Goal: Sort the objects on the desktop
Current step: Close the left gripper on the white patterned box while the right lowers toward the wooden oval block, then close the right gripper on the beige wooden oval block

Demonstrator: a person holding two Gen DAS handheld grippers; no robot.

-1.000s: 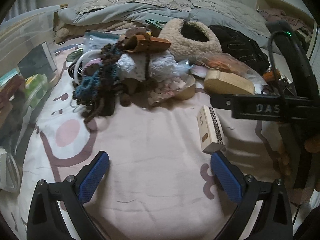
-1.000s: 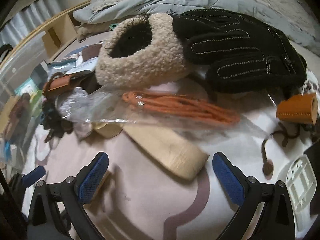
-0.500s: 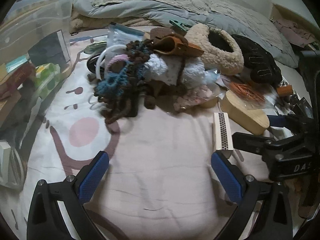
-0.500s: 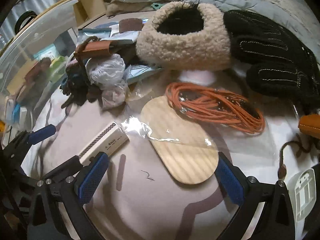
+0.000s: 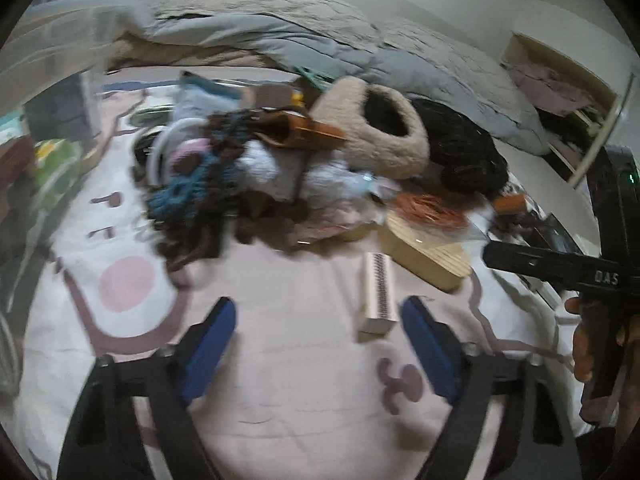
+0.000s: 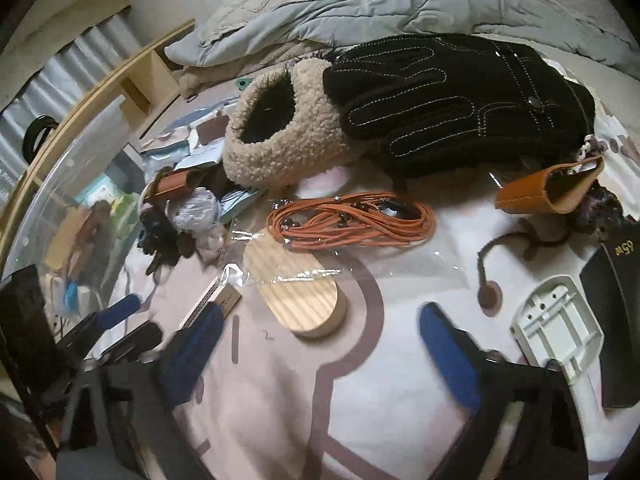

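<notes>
My left gripper (image 5: 320, 332) hangs over the pink sheet, its jaws closing with nothing pressed between them. A slim cream harmonica box (image 5: 378, 292) lies just ahead of its right fingertip, untouched. My right gripper (image 6: 320, 344) is also closing on nothing. Ahead of it lies an oval wooden board (image 6: 296, 284), partly under a clear bag of orange cord (image 6: 352, 220). Behind sit a fleece slipper (image 6: 280, 136) and black stitched gloves (image 6: 460, 96). The box (image 6: 212, 300) is half hidden behind the right gripper's left finger. A pile of yarn and cloth (image 5: 200, 184) lies to the left.
A clear storage bin (image 5: 48, 120) stands along the left edge. A white plastic bracket (image 6: 556, 328), a black book (image 6: 616, 320) and a tan leather sleeve (image 6: 548, 190) lie at the right. A grey quilt (image 5: 320, 40) is bunched at the back.
Both pairs of jaws have narrowed. The right gripper has pulled back and up, so more of the board and cord shows. The left view has swung, and the harmonica box now sits inside its right finger.
</notes>
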